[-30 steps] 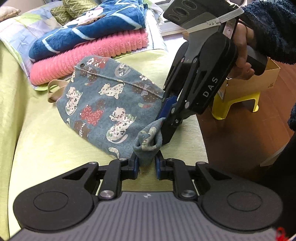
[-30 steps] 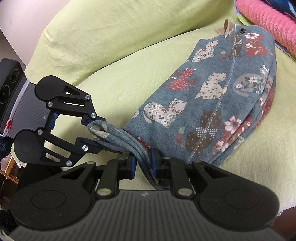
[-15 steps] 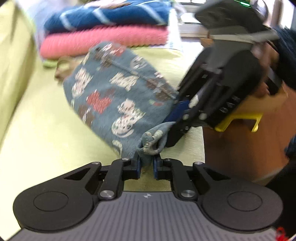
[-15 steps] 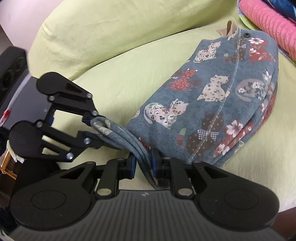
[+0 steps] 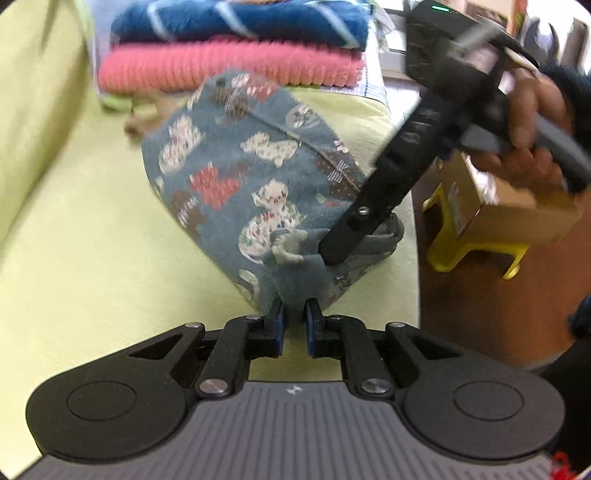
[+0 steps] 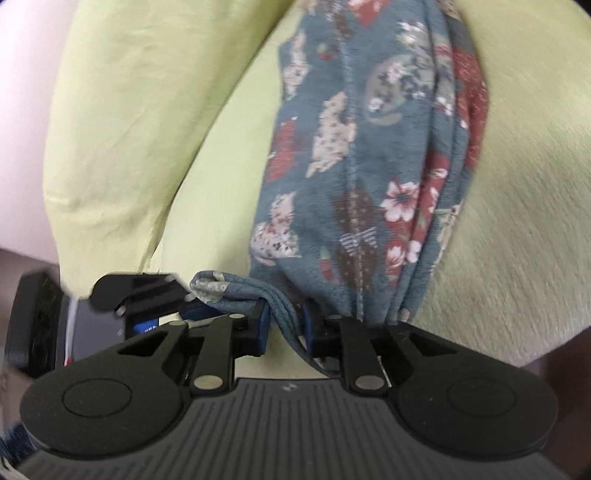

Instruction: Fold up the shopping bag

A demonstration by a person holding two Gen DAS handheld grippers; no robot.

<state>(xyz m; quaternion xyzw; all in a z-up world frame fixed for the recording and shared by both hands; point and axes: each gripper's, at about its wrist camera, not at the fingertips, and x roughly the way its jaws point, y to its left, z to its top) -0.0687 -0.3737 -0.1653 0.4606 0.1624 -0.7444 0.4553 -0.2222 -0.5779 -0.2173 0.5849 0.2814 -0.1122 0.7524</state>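
Both grippers are clamped on the cat-print shopping bag point(image 5: 236, 177), which lies on the green couch point(image 5: 92, 258). Left gripper point(image 5: 294, 325) pinches its near corner, right gripper point(image 6: 284, 326), jaws just closing, bites a bunched fold at 6 o'clock.

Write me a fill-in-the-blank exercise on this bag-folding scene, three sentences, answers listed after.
1. Both the left gripper and the right gripper are shut on the near edge of the ____.
2. The shopping bag is printed with cats and lies on a ____ cover.
3. Behind the bag, a blue towel is stacked on a ____ one.

Missing words: shopping bag; light green; pink
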